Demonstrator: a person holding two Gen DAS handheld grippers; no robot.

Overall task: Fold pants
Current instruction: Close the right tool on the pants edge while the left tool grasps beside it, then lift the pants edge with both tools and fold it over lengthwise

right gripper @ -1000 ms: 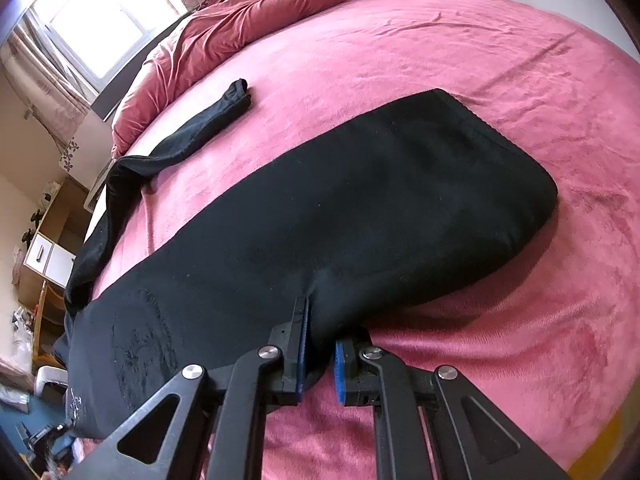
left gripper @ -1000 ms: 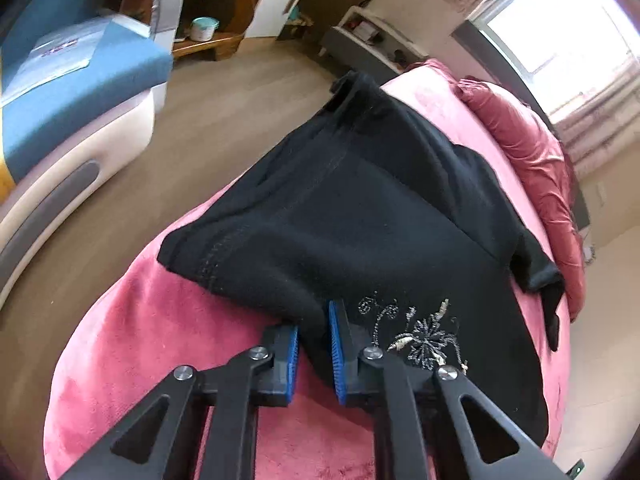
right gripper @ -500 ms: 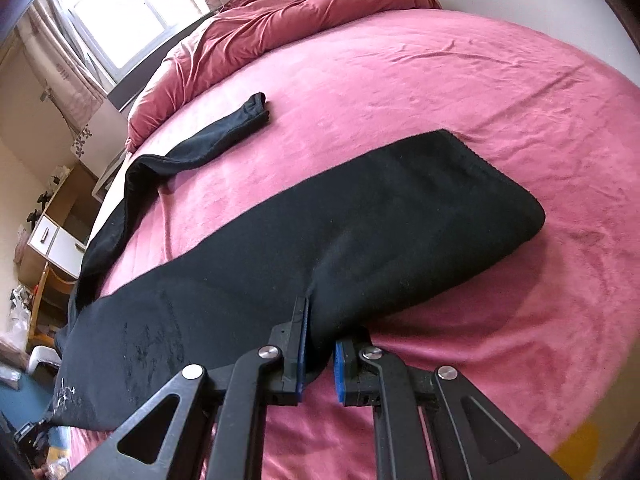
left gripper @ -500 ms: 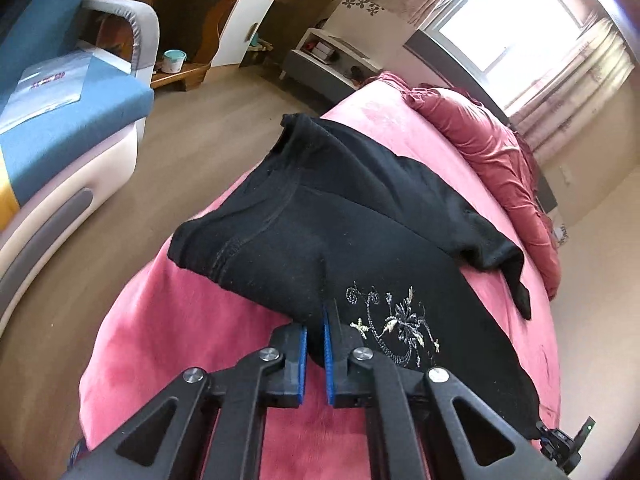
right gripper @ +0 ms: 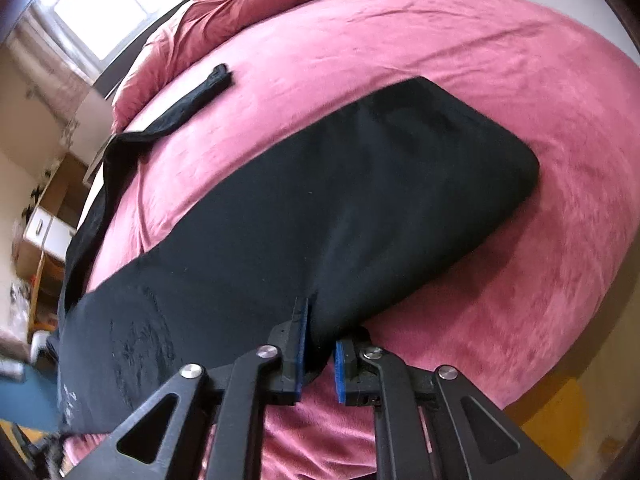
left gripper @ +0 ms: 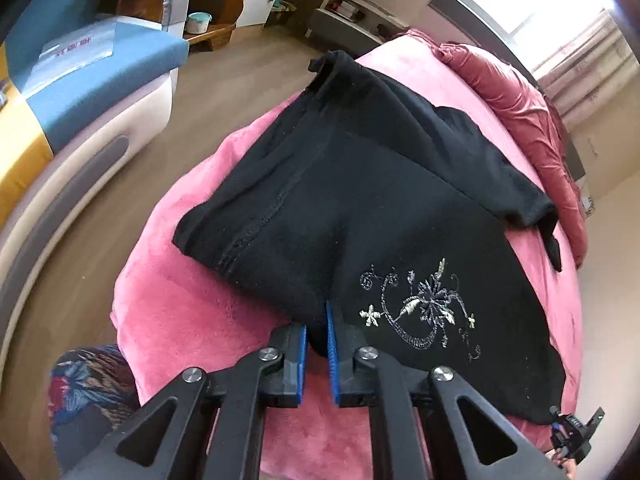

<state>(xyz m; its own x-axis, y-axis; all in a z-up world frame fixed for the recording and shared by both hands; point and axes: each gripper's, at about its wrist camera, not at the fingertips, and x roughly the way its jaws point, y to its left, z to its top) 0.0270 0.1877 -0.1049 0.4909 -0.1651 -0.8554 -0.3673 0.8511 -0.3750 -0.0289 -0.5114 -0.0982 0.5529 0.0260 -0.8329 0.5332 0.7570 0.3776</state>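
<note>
The bed (right gripper: 500,52), covered with a pink plush blanket, takes most of both views, and the black pants (left gripper: 360,200) lie across it near its front edge. One leg stretches toward the right side of the bed and ends in a rounded cuff, and the other leg (right gripper: 200,94) runs away toward the red duvet (left gripper: 520,100) at the head of the bed, so the two legs are well apart and not yet laid one on the other. The waist part, with a pale embroidered flower (left gripper: 424,308), lies close to the bed corner, and beyond it there is wooden floor and a blue and white sofa (left gripper: 92,92). The left gripper (left gripper: 317,344) is clamped on the near edge of the pants just beside the flower, and a small bunch of black cloth fills the narrow gap between its blue pads. The right gripper (right gripper: 320,344) is also closed on the near edge, farther along the leg, with cloth pinched between its pads. I think the risk is that each grip holds only a small bunch, maybe only the top layer, so when lifting the cloth can slip out or the lower layer can stay behind. Also the waist is near the corner and may slide off the bed if pulled that way.
</note>
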